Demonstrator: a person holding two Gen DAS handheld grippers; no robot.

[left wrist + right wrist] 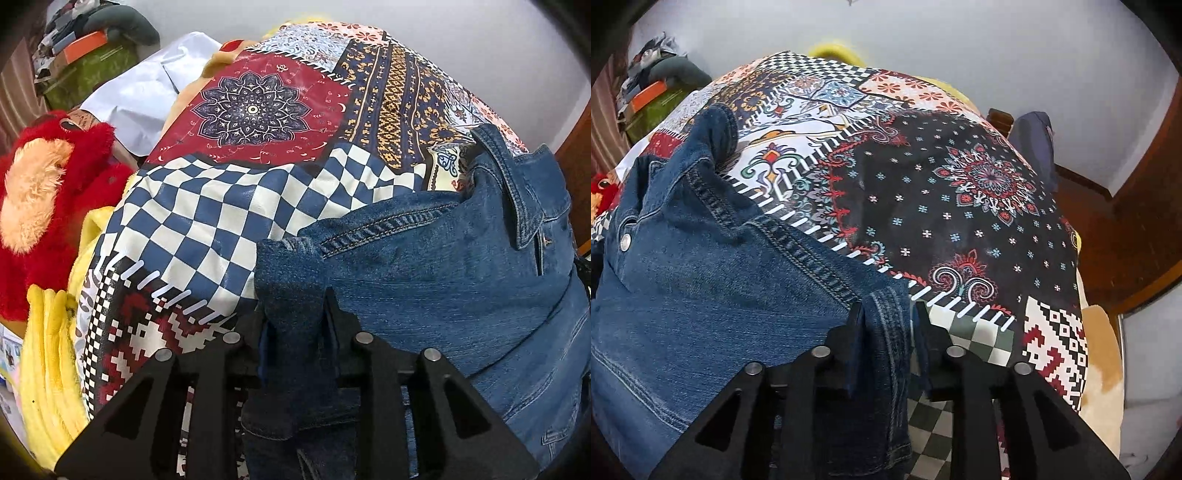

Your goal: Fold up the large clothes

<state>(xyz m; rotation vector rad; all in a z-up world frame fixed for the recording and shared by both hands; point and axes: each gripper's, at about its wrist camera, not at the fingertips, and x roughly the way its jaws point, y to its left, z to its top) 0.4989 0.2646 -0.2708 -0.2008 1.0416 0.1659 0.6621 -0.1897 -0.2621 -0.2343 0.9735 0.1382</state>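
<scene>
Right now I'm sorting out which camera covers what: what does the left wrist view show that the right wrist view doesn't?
Only the left wrist view: the left gripper clamped on a denim fold, and the blue mandala on a red patch.
Only the right wrist view: the right gripper, jaws apart around the jacket's edge, the black floral patch and a dark hanging garment.
Both: the denim jacket, the patchwork bedspread, the red plush toy and the orange box.

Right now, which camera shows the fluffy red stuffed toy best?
The left wrist view: the fluffy red stuffed toy fills its left edge, showing an orange patch and a tag, beside the patchwork bedspread. The right wrist view shows only a small red sliver behind the blue denim jacket.
</scene>
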